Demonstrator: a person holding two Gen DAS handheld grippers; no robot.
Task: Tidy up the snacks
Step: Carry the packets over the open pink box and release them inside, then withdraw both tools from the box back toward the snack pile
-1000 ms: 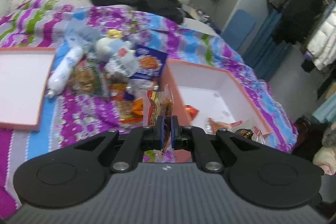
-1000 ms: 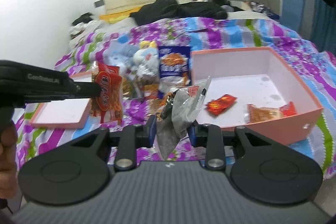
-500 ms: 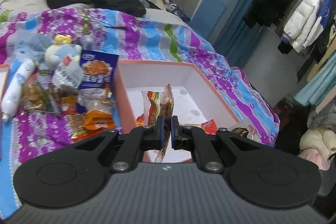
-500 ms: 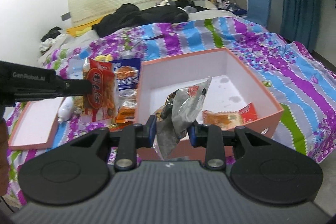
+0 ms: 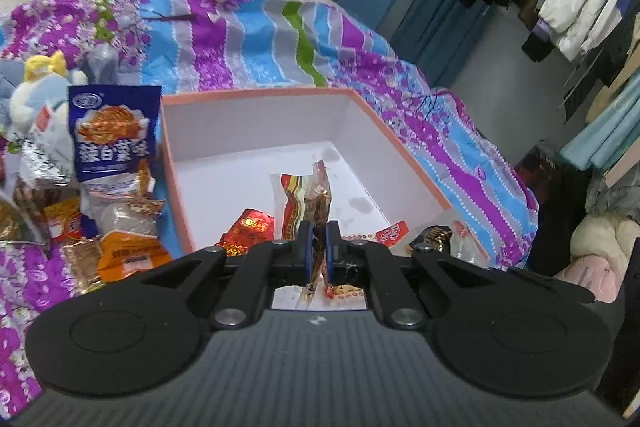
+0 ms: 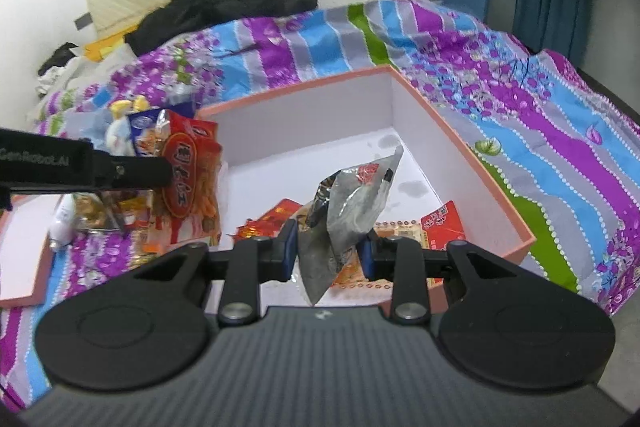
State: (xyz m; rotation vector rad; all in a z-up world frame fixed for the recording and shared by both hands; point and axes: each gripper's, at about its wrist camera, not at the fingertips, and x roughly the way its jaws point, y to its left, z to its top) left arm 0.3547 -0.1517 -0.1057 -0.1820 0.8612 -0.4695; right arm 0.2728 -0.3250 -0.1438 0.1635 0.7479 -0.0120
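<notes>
My left gripper (image 5: 317,245) is shut on a thin red and orange snack packet (image 5: 316,203), held edge-on over the near part of the pink box (image 5: 404,151). In the right wrist view the same packet (image 6: 188,179) hangs by the box's left wall. My right gripper (image 6: 330,253) is shut on a crumpled silver packet (image 6: 352,207) above the pink box (image 6: 484,167). On the box's white floor lie a red foil packet (image 5: 250,229) and a red-labelled one (image 6: 442,223).
A pile of loose snacks lies left of the box on the striped bedspread (image 5: 260,39), among them a blue packet (image 5: 112,135) and a plush toy (image 5: 36,87). The box lid (image 6: 20,267) lies farther left. Black clothes (image 6: 224,7) lie near the headboard.
Both grippers have swung right from the snack pile to over the pink box and dropped slightly, each keeping its packet. The box now fills the middle of both views.
</notes>
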